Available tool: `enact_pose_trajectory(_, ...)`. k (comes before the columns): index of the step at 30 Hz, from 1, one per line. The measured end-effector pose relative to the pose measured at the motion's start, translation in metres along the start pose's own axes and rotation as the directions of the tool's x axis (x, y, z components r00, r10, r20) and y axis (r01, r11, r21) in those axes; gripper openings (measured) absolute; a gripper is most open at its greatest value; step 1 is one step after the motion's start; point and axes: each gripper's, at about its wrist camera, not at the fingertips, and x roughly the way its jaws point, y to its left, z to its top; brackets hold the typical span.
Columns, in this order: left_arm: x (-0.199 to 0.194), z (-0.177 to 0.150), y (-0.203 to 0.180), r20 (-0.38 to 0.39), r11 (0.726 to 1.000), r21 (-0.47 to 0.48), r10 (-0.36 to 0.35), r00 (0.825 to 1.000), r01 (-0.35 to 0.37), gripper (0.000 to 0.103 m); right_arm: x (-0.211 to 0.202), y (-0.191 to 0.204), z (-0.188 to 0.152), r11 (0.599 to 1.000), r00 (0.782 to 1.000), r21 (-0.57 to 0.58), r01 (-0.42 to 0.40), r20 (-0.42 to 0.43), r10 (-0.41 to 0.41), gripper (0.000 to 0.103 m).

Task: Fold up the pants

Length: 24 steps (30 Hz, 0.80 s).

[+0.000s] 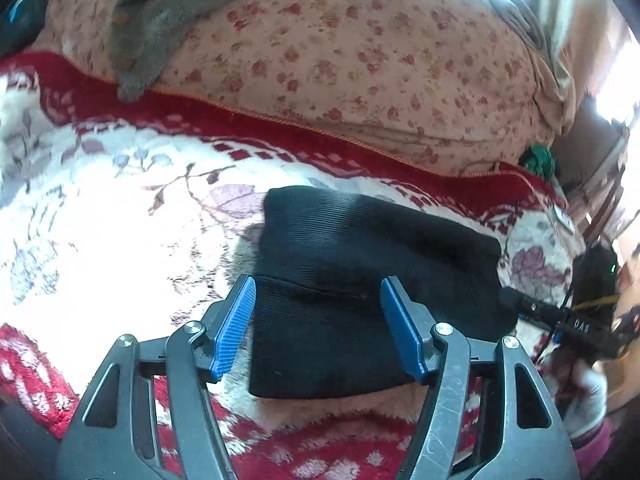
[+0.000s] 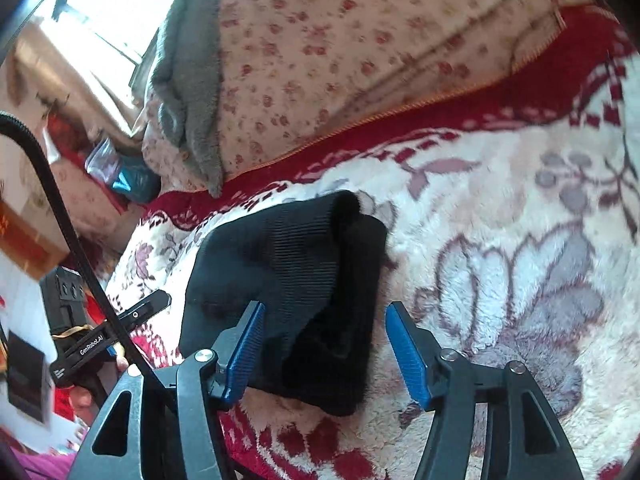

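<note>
Black ribbed pants, folded small – letting go without wrecking the fold

Black ribbed knit is what's being dealt with: the pants (image 1: 360,280) are lying as a compact folded bundle on the fluffy white-and-red floral blanket (image 1: 120,220) of the bed, just in front of the flowery quilt (image 1: 360,60) with a grey towel (image 1: 160,12) draped on it.

Both claws are spread apart and nothing is clamped. The left claw (image 1: 318,328) is hovering over the near edge of the bundle, blue pads either side of the fabric with no squeeze visible. The right claw (image 2: 324,348) is set the same way at its end, where the layers look a bit bunched and lifted.

Best guess: the fold is basically done and the release is in hand. Claws should be lifted clear so no rib gets snagged. That puffy right end could probably be patted flat, since thick knit tends to spring back open.
</note>
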Motion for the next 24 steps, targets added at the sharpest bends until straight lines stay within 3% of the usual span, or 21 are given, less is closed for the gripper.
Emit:
enact_pose_trajectory(10, 0.041, 0.003, 0.011, -0.102, 0.998, 0.016, -0.055, 0.993, 0.056, 0.066, 0.03, -0.019, 0.004, 0.991, 0.992, 0.086, -0.107, -0.063, 0.113, 0.065)
enact_pose_trajectory(14, 0.052, 0.006, 0.014, -0.106, 0.996, 0.011, -0.083, 0.991, 0.084, 0.076, 0.043, -0.02, 0.006, 0.985, 0.985, 0.087, -0.147, -0.075, 0.153, 0.065)
enact_pose_trajectory(20, 0.068, 0.009, 0.021, -0.123, 0.991, -0.031, -0.136, 0.983, 0.133, 0.084, 0.052, -0.019, 0.01, 0.981, 0.98, 0.078, -0.179, -0.071, 0.184, 0.065)
enact_pose_trajectory(24, 0.073, 0.008, 0.013, -0.11, 0.991, -0.008, -0.132, 0.985, 0.132, 0.081, 0.054, -0.015, 0.009, 0.984, 0.983, 0.038, -0.175, -0.053, 0.177, 0.055)
